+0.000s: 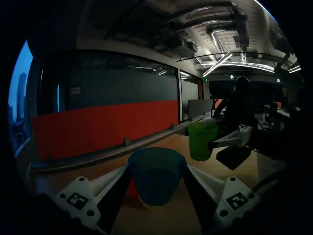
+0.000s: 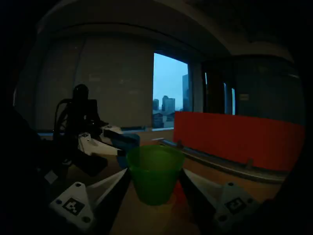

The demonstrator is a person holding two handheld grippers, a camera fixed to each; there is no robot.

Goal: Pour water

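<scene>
Left gripper view: red object (image 1: pixel 132 191) behind blue cup (image 1: pixel 157 176) mostly hidden, identity unclear. Right gripper view: blue cup far left, largely covered by left gripper (image 2: pixel 129 145); person (image 2: pixel 78 113) too dark to resolve; green cup (image 2: pixel 155 172) fill level unreadable

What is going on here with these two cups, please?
Two handheld grippers are at work. The left gripper has its fingers closed on a blue cup, and the right gripper has its fingers closed on a green cup. Both cups are upright, near each other over a wooden table, so no pouring has begun. In the dim light I cannot tell which cup holds water.
</scene>
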